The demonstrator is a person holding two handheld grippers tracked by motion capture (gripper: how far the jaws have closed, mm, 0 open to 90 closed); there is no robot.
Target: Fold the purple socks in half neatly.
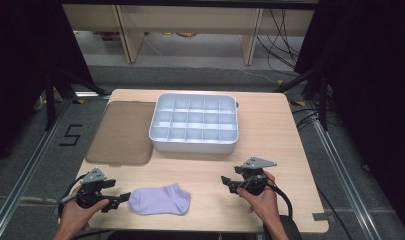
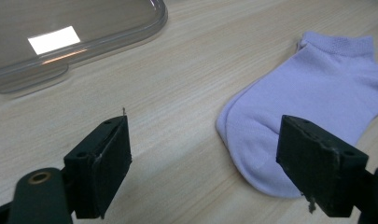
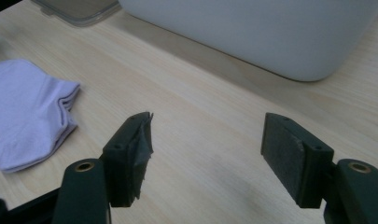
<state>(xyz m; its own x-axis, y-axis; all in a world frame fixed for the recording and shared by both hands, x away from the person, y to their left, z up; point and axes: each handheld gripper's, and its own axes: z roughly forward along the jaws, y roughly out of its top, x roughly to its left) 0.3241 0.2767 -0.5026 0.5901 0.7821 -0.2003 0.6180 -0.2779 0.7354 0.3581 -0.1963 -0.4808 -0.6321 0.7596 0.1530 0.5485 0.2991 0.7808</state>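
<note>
A lilac ankle sock (image 1: 159, 199) lies flat near the table's front edge, toe end to the left. My left gripper (image 1: 121, 198) sits just left of that toe, open, with nothing between its jaws; in the left gripper view the sock (image 2: 312, 107) lies ahead and to the right, its toe reaching the right jaw. My right gripper (image 1: 228, 183) stands open to the right of the sock, jaws pointing left and a gap of bare wood between it and the sock. In the right gripper view the sock (image 3: 28, 112) lies far left.
A white tray (image 1: 194, 144) with several compartments stands at the table's middle back. A smoky translucent lid (image 1: 122, 132) lies flat to its left. The tray's wall (image 3: 252, 32) rises ahead in the right gripper view. Bare wood (image 1: 210, 172) runs between tray and sock.
</note>
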